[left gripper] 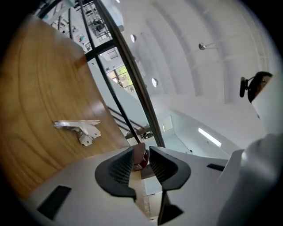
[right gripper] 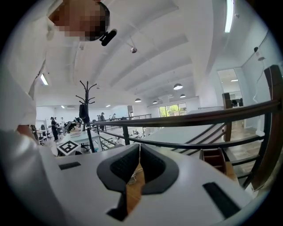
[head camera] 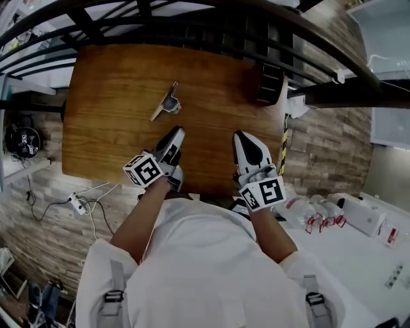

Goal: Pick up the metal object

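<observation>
The metal object [head camera: 165, 102], a shiny bracket with a long flat arm, lies on the wooden table [head camera: 115, 128] left of its middle. In the left gripper view the metal object [left gripper: 79, 127] sits ahead and to the left of the jaws. My left gripper [head camera: 174, 132] hovers over the table's near edge, a short way from the bracket; the left gripper [left gripper: 141, 157] is open with nothing between its pads. My right gripper [head camera: 242, 136] is over the near edge further right. In its own view the right gripper [right gripper: 139, 151] has its tips together and holds nothing.
A dark metal railing [head camera: 211, 16] curves round the table's far side. A dark slatted box [head camera: 270, 82] stands at the far right corner. Yellow-black tape [head camera: 285, 144] marks the right edge. A power strip with cables [head camera: 79, 204] lies on the floor at left.
</observation>
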The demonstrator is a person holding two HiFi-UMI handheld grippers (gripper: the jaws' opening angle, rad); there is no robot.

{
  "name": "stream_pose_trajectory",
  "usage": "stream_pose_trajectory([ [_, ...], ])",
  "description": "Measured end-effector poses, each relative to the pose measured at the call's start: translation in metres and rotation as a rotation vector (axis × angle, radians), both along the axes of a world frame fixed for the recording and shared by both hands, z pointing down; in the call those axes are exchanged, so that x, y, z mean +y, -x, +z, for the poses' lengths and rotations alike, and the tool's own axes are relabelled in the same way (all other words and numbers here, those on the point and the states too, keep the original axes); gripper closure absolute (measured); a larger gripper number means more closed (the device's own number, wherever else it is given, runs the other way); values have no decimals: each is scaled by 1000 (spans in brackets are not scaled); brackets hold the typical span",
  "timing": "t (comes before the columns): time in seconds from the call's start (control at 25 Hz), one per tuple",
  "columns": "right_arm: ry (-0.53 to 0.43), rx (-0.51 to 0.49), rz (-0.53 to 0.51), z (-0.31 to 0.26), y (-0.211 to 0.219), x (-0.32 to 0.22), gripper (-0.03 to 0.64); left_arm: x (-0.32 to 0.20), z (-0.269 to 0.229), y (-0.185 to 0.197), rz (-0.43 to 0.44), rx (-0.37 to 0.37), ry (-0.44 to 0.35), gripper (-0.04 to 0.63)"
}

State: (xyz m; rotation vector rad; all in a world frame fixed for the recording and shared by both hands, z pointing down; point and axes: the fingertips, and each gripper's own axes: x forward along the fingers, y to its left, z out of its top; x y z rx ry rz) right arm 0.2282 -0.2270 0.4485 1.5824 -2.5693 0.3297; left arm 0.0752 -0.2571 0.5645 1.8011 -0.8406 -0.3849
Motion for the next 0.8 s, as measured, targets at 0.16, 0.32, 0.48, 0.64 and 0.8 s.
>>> stream_pose_trajectory([
  [0.16,77,-18,-58,36,-6,-27,592,-26,27,-3,-86,181,83,483],
  [0.32,116,-16,-74,51,-17,-52,592,-37,73,3,-189,240,251,476],
  [0.48,139,-9,-88,65,-22,-69,592,-54,95,4,-241,326,305,457],
  [0.64,184,-10,-83,85,-24,-69,592,-61,118,9,-289,394,355,456],
  [0.8,206,-15,-76,98,-23,-69,592,-73,131,10,-328,494,379,451],
])
